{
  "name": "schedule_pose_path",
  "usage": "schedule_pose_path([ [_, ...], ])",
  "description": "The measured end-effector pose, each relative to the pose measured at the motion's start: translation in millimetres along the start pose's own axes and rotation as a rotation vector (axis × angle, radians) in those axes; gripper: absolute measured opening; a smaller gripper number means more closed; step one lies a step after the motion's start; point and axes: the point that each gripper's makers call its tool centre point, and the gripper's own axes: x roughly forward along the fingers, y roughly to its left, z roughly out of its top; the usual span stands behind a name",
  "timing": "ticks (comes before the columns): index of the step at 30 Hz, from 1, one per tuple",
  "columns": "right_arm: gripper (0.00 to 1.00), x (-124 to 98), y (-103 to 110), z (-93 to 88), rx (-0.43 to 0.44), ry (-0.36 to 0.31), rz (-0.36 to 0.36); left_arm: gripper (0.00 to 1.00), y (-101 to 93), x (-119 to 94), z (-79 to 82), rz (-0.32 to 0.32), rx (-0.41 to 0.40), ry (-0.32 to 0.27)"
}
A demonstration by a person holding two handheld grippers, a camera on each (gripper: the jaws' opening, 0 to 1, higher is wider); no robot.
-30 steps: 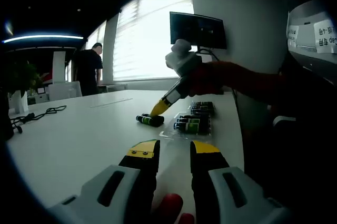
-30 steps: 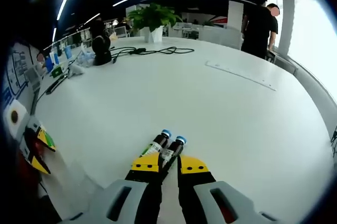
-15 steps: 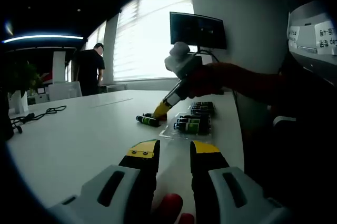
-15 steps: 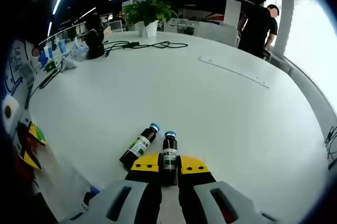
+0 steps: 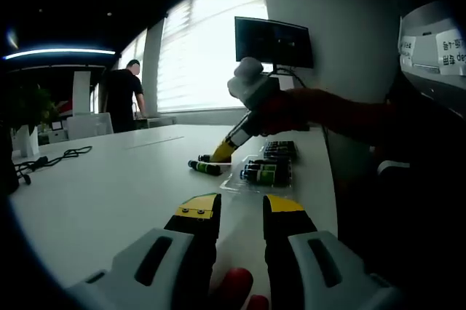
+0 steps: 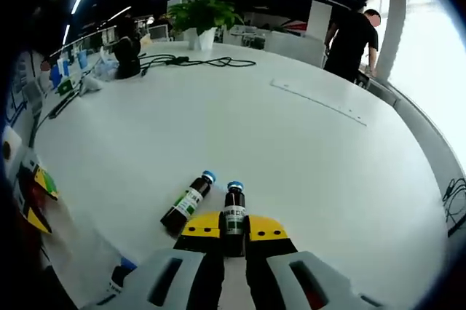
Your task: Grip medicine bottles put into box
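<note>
Small dark medicine bottles with blue caps and green labels. My right gripper is shut on one bottle, low over the white table. A second bottle lies just to its left on the table. In the left gripper view the right gripper reaches in from the right beside the lying bottle. A clear plastic box holding several bottles sits to the right of it. My left gripper is open and holds nothing, well short of the box.
A monitor stands behind the box at the table's end. A person stands by the window at the far side. A potted plant, black cables and small items lie on the far left of the table.
A second ago both bottles lay together at my right gripper's tips. One now sits between its jaws, and the other lies apart to the left. The left gripper has stayed still.
</note>
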Motion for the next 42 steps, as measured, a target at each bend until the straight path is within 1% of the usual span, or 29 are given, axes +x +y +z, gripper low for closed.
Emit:
schedule_pose_path([
  [7, 0.06, -15, -1, 7.8, 0.004, -0.040, -0.007, 0.17, -0.3, 0, -0.2, 0.000, 0.001, 0.001],
  [15, 0.06, -30, 8, 11.7, 0.001, -0.080, 0.001, 0.17, -0.3, 0, -0.3, 0.001, 0.002, 0.001],
  [18, 0.06, -36, 11, 13.3, 0.013, -0.098, 0.008, 0.17, 0.0, 0, -0.3, 0.002, 0.002, 0.002],
  [25, 0.06, -46, 25, 8.7, 0.029, -0.114, 0.029, 0.17, 0.5, 0, -0.4, 0.003, 0.003, 0.002],
  [32, 0.06, -57, 44, 5.1, 0.048, -0.140, 0.060, 0.17, 0.4, 0, -0.3, 0.003, 0.002, 0.001],
  [42, 0.06, -71, 65, -3.2, 0.084, -0.149, 0.092, 0.18, 0.1, 0, 0.1, 0.002, 0.002, 0.000],
])
